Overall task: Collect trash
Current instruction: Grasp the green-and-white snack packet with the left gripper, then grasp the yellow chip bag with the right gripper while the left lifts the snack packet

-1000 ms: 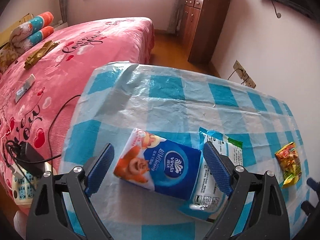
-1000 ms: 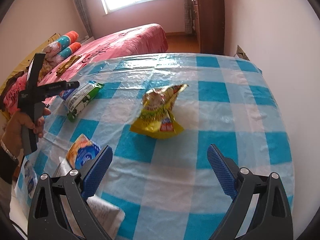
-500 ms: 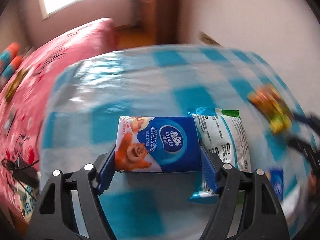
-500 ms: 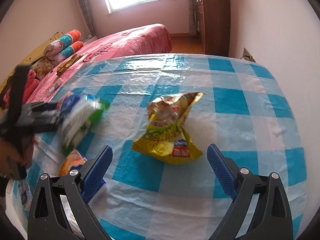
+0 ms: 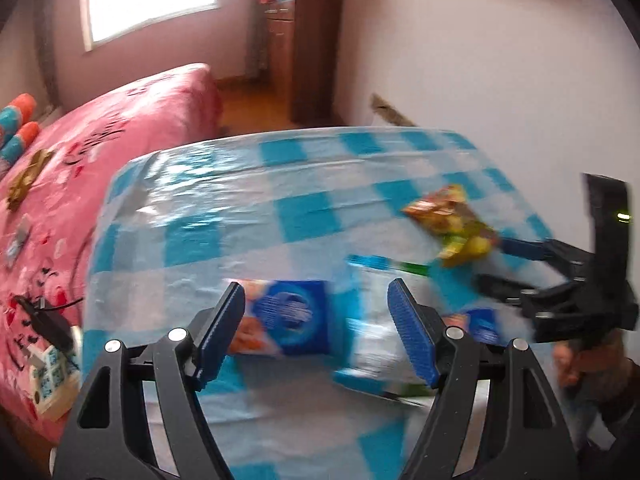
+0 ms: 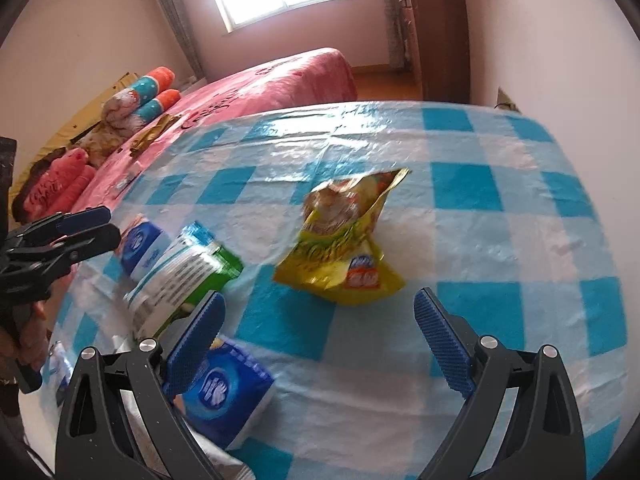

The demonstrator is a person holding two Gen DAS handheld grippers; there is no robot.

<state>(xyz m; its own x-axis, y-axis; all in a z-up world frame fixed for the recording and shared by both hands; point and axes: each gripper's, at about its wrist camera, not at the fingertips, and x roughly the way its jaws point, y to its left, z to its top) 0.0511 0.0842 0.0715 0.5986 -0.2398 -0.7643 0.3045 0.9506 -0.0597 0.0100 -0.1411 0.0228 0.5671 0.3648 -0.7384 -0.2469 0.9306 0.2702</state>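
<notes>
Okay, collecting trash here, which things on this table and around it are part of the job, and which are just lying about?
Part of the job:
- yellow snack bag, torn open on the table
- green and white wrapper
- blue tissue pack between the left tool's pads
- second blue tissue pack

Just lying about:
- pink bed
- rolled bolsters
- wooden cabinet

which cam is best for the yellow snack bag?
Right wrist: the yellow snack bag sits centred and fairly sharp ahead of the open right gripper, torn top visible. Left wrist shows it small, blurred, near the right edge.
</notes>
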